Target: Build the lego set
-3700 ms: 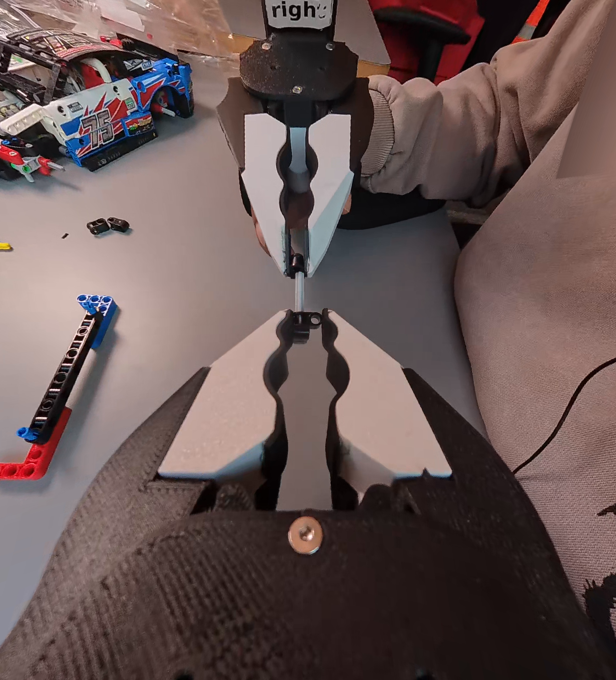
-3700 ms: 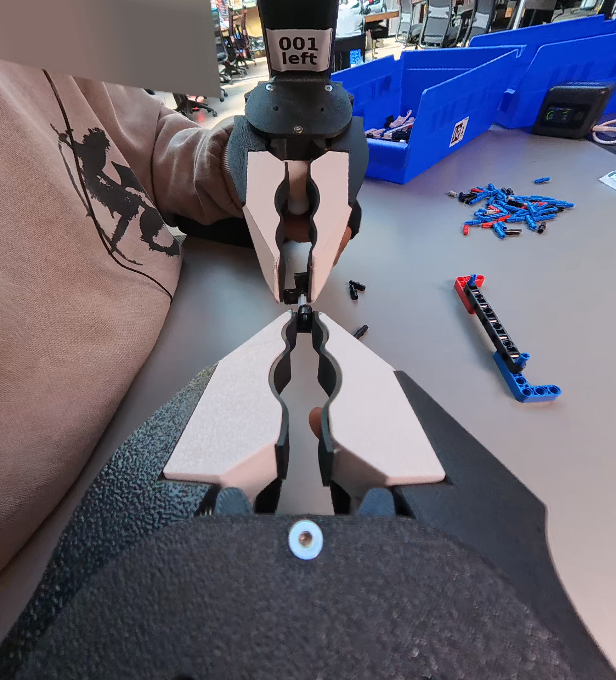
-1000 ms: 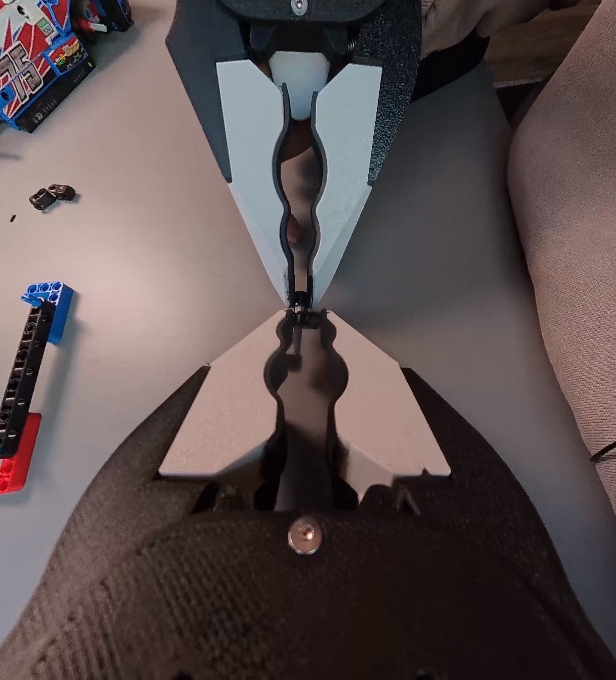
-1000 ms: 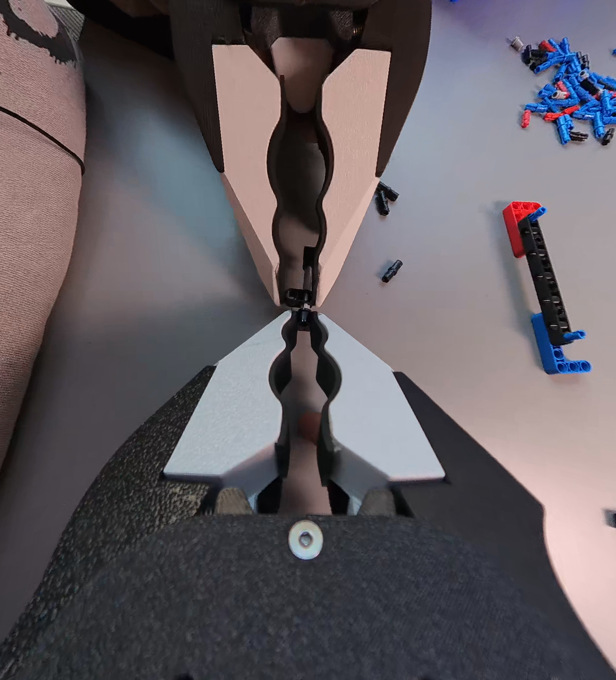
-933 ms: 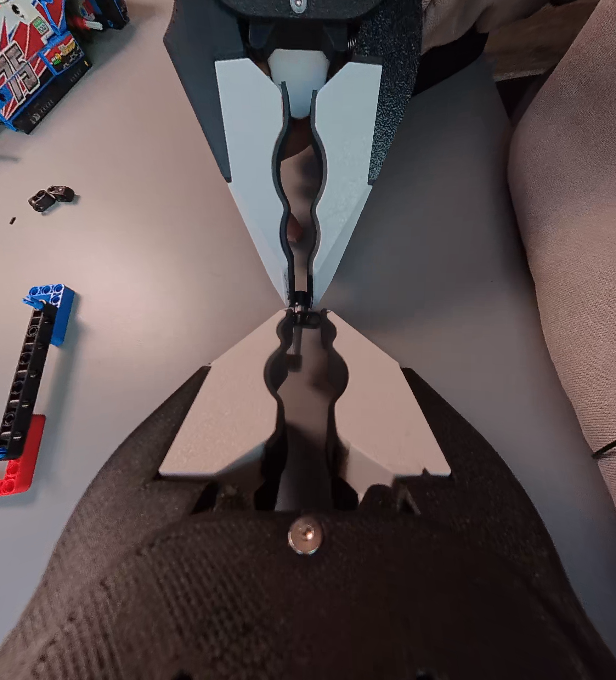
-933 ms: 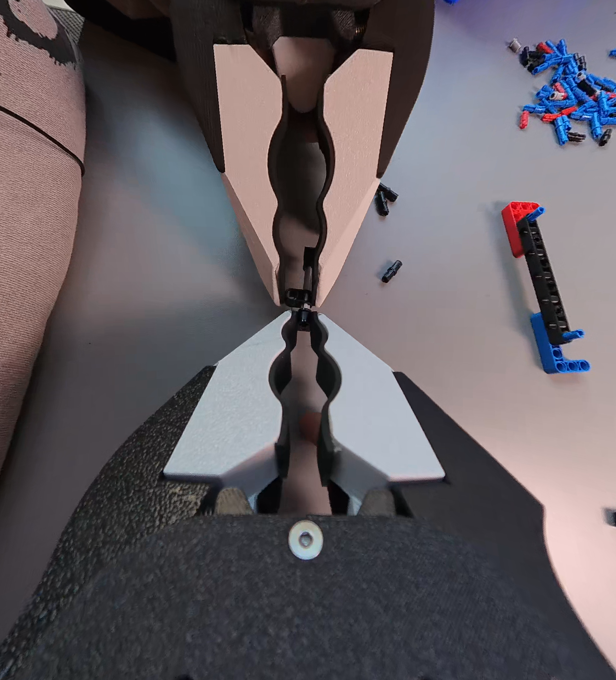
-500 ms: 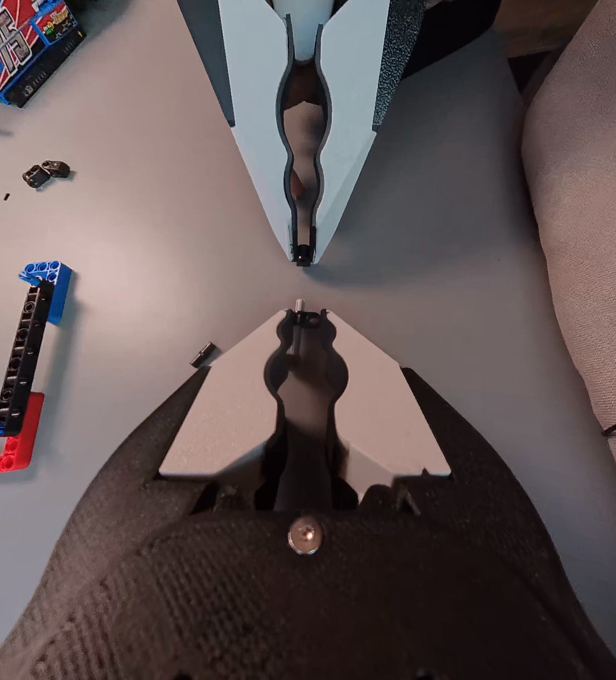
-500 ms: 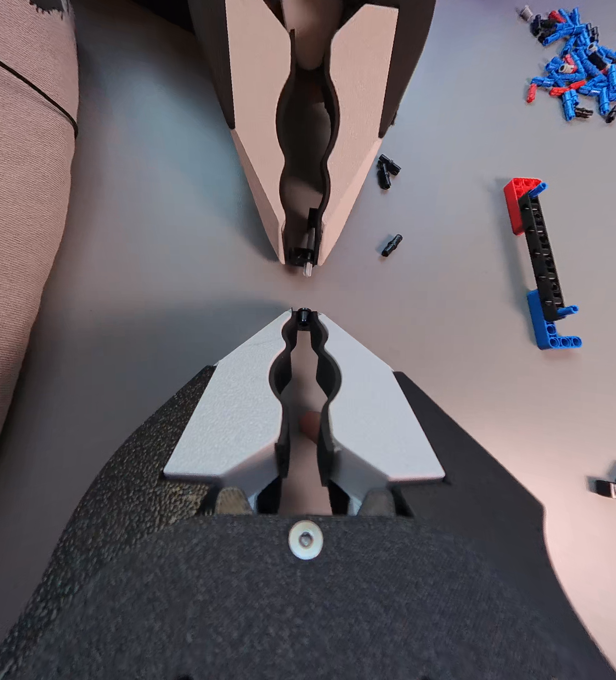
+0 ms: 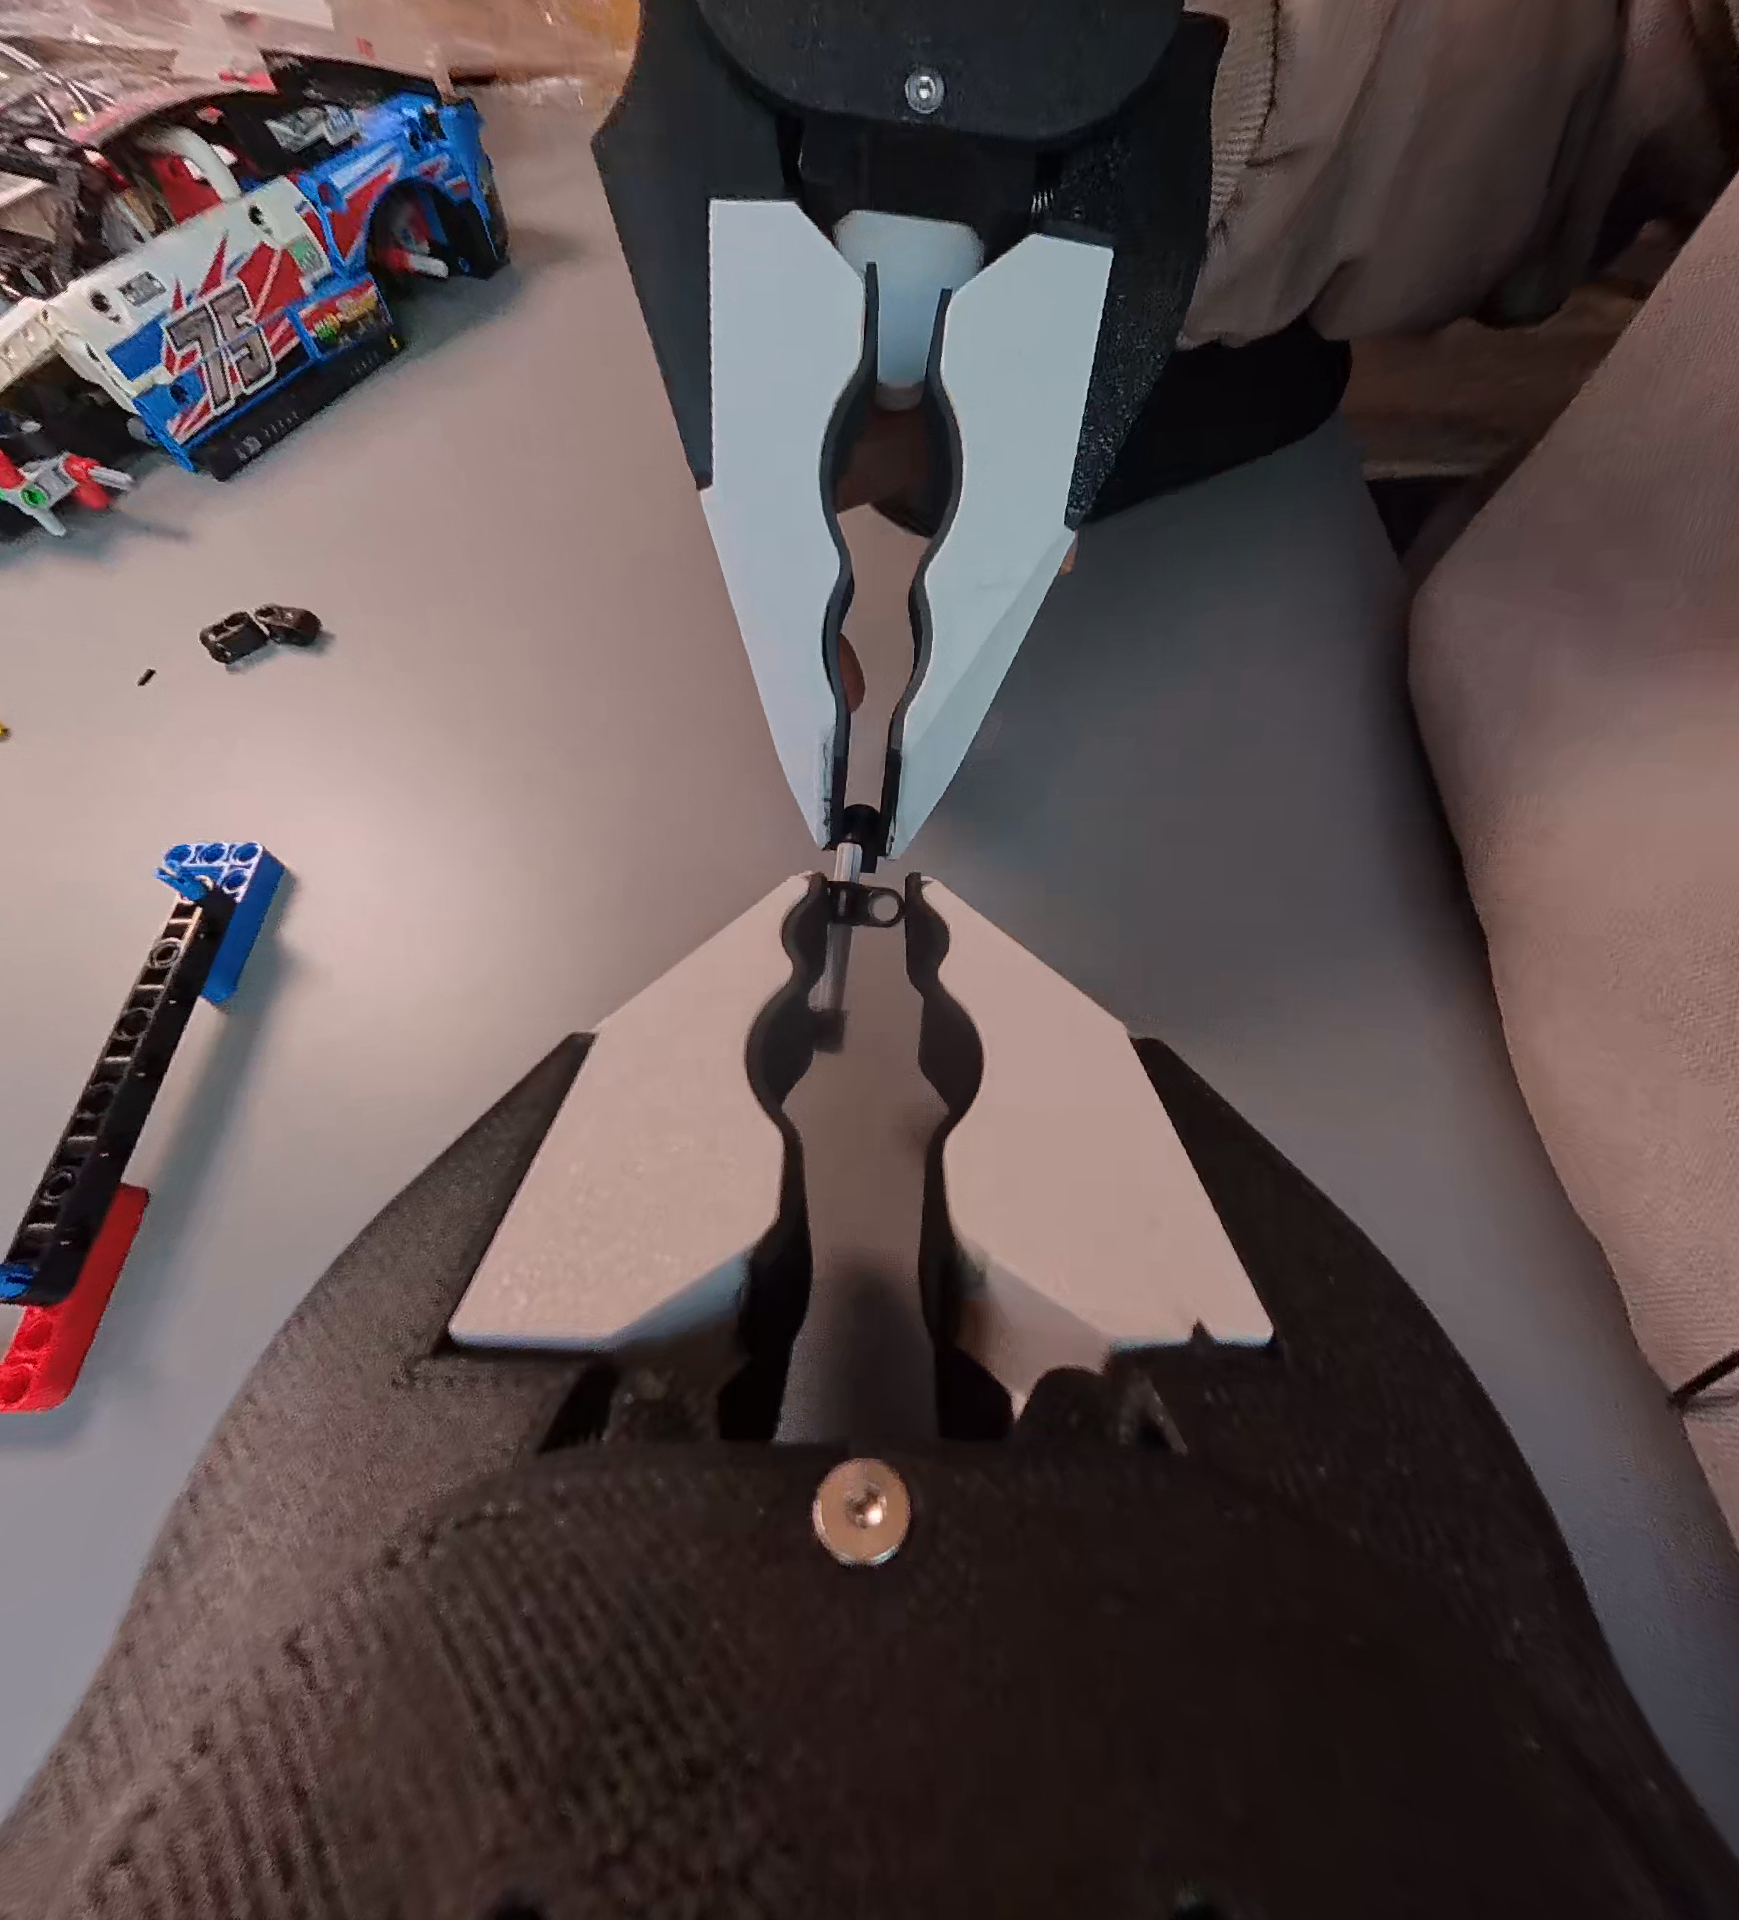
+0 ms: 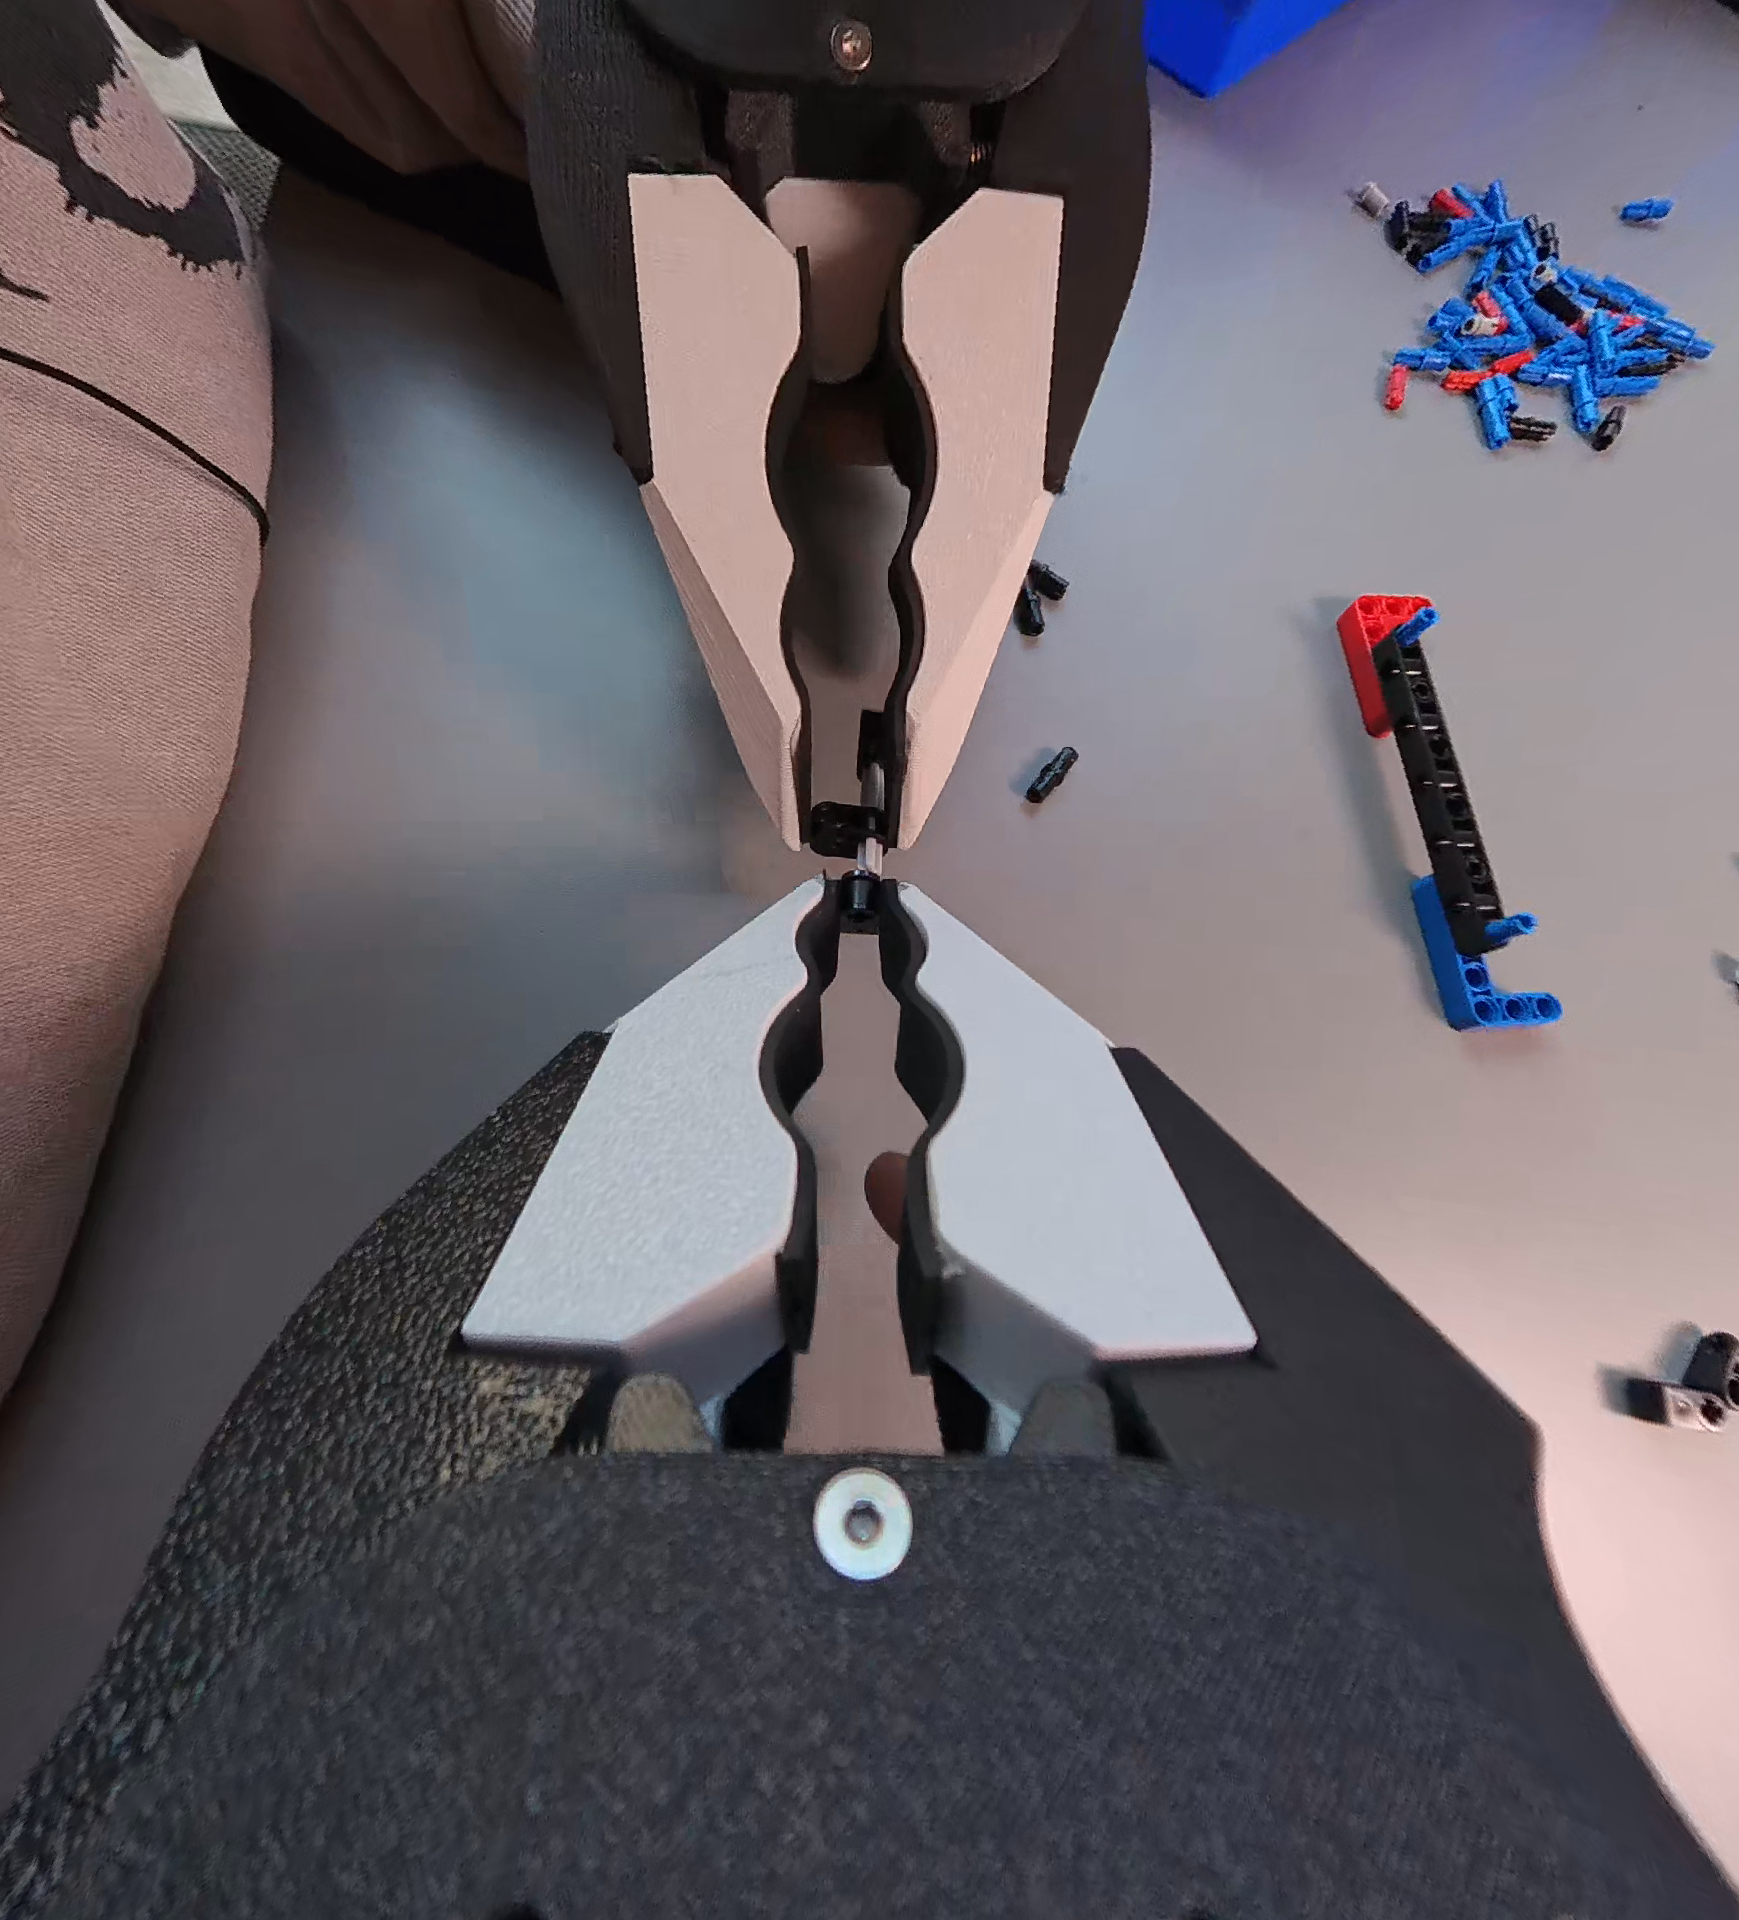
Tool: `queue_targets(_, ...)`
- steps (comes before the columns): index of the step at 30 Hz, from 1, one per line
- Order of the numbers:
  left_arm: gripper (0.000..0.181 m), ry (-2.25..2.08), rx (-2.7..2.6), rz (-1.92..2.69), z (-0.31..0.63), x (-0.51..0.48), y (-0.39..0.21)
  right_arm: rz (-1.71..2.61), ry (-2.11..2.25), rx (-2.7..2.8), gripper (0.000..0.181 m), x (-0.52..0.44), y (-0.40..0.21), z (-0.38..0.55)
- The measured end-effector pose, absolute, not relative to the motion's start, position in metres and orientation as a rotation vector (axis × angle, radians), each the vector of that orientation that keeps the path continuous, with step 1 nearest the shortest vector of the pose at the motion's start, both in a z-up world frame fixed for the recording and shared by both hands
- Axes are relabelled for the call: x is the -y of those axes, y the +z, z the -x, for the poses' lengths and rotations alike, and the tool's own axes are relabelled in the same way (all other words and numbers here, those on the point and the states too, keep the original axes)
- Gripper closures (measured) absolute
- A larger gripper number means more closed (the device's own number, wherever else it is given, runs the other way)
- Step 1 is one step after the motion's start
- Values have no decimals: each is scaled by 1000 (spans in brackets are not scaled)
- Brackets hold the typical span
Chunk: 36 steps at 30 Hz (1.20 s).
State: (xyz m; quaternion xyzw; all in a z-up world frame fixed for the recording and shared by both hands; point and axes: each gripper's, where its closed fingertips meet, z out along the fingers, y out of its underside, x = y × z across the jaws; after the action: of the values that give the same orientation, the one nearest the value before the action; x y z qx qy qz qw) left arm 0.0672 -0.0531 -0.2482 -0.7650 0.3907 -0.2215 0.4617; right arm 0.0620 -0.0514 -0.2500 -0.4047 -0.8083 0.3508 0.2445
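Observation:
My left gripper [image 9: 860, 896] is shut on a small black connector [image 9: 867, 904] with a grey axle [image 9: 830, 971] through it. My right gripper [image 9: 854, 836] faces it tip to tip and is shut on a small black bush [image 9: 857, 824]. The axle's tip meets the bush. In the right wrist view my right gripper [image 10: 857, 891] holds the bush [image 10: 857, 896], and the left gripper [image 10: 849, 831] above it holds the connector [image 10: 842, 821] and axle [image 10: 875, 784]. Both hover over the grey table [image 9: 491, 790].
A blue, white and red lego car [image 9: 200, 291] stands far left. A black beam with blue and red ends [image 9: 112, 1091] lies on the table, also in the right wrist view [image 10: 1436, 800]. A pile of blue pins [image 10: 1530, 322] and loose black parts [image 10: 1052, 774] lie nearby. The person's sweater [image 9: 1623, 831] borders the table. Only a small space, under 4 cm, lies between the two pairs of fingers.
Half a second ago the two grippers were apart with a gap between axle and bush. They have come back together tip to tip, and both views have tilted up.

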Motion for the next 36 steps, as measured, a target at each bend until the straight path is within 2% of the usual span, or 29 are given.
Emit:
queue_targets(5, 168, -628, -878, 1832, -81, 40, -235, 1113, 970, 2238, 176, 45, -224, -68)
queue_targets(12, 169, -566, -935, 1926, -83, 38, -252, 1181, 966, 2273, 176, 45, -243, -73)
queue_targets(36, 171, -874, -721, 2074, -42, 12, -253, 1236, 957, 2181, 176, 17, -244, -43)
